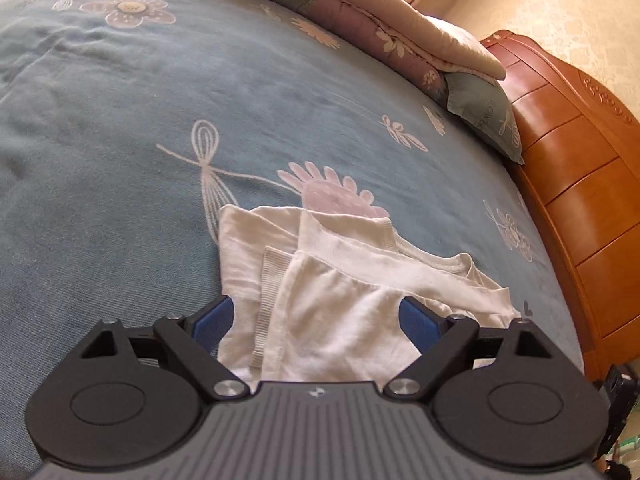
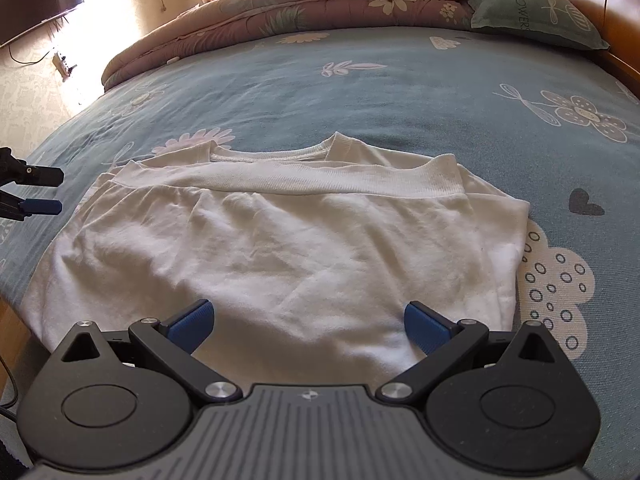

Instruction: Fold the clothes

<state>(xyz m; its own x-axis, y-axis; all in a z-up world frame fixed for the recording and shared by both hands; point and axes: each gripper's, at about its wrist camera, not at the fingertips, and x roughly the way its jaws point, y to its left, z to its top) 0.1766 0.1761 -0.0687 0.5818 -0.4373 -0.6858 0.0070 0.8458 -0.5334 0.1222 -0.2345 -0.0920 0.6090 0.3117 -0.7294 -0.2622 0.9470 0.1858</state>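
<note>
White sweatshirt folded on the blue bed, both tongs spread above it.

The white sweatshirt [image 2: 280,236] lies folded on the blue flowered bedspread [image 2: 360,88], its ribbed hem turned up toward the collar at the far side. The right tongs [image 2: 307,322] hang spread over the near edge of the cloth, pinching nothing. The left tongs [image 1: 316,320] are likewise spread, over the left end of the garment [image 1: 340,280], and show at the left edge of the right wrist view. A rolled quilt [image 2: 280,12] and a green pillow [image 2: 536,12] lie along the far side of the bed, with the wooden headboard [image 1: 568,168] to the right.
</note>
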